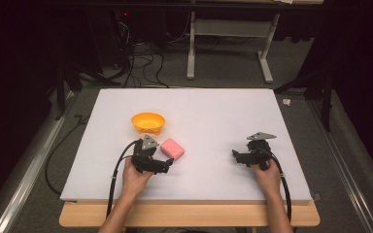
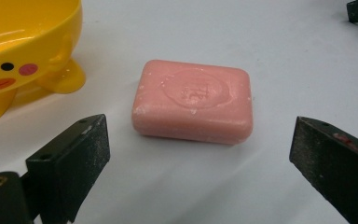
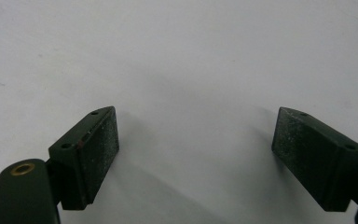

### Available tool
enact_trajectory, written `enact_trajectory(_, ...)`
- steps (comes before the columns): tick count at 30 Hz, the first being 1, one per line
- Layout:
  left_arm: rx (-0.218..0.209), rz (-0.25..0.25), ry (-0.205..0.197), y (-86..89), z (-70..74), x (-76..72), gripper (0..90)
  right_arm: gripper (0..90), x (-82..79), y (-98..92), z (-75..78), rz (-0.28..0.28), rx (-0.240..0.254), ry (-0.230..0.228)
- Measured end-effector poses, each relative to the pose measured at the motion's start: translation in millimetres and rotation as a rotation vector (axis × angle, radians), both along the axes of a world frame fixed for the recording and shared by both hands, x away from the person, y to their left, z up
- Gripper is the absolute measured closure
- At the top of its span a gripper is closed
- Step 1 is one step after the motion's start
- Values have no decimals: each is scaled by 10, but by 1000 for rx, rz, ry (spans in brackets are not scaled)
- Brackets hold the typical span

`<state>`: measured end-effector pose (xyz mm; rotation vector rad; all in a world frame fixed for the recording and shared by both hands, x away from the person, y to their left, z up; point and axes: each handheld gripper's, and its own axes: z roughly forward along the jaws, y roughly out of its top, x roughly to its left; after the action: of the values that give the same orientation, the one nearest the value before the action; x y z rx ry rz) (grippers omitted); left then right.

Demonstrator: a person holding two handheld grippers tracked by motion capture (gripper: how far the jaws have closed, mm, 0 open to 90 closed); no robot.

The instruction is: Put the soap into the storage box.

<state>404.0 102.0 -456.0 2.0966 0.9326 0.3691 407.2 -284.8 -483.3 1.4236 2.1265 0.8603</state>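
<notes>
Left gripper [image 1: 167, 164] sits low, jaws spread wide toward the pink soap bar [image 2: 193, 100] beside the yellow duck bowl [image 1: 148, 122]; right gripper [image 1: 235, 155] rests apart, jaws wide too.

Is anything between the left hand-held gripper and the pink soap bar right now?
Nothing visible. The left hand-held gripper is open, and the pink soap bar lies on bare white table just ahead of its jaws. The yellow duck bowl sits off to one side.

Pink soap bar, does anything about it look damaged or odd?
Slightly. The pink soap bar has whitish scuffs and crumbs along its edges. It lies flat on the table, apart from the yellow bowl.
</notes>
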Motion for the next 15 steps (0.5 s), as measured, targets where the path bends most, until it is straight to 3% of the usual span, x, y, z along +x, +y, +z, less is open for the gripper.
enact_trajectory(15,17,-22,-17,-206,83,128,53,151,0,-1,0,0,0,0)
